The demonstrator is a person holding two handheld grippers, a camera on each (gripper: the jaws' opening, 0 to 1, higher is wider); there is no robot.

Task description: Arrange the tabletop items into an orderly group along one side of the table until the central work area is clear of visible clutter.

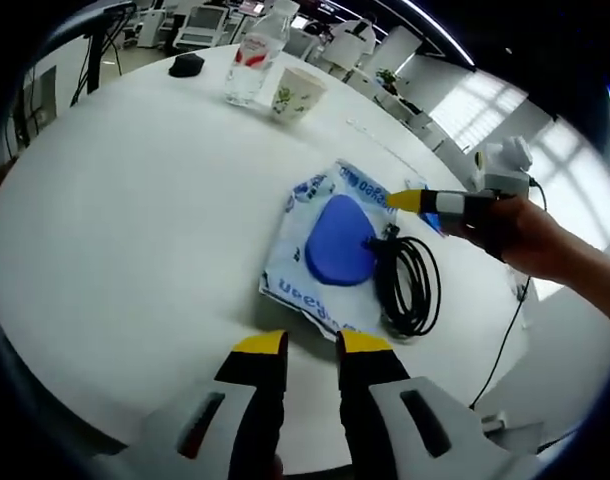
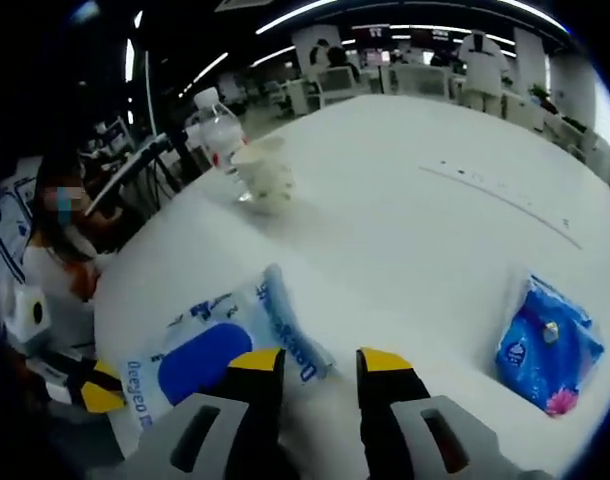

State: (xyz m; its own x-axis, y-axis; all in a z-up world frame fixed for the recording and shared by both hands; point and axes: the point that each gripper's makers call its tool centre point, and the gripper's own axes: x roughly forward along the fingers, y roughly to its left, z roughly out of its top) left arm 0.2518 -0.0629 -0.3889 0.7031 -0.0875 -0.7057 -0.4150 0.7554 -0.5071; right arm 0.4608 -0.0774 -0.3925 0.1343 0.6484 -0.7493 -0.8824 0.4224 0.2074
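The wipes pack [image 1: 330,250] lies mid-table, a coiled black cable [image 1: 410,285] touching its side; the water bottle [image 1: 255,55] and paper cup [image 1: 295,95] stand well beyond it. It looks soft, light and slick, best pinched at a flat edge. The left gripper [image 1: 310,345] and right gripper [image 2: 320,362] both hover beside it, jaws apart and empty.
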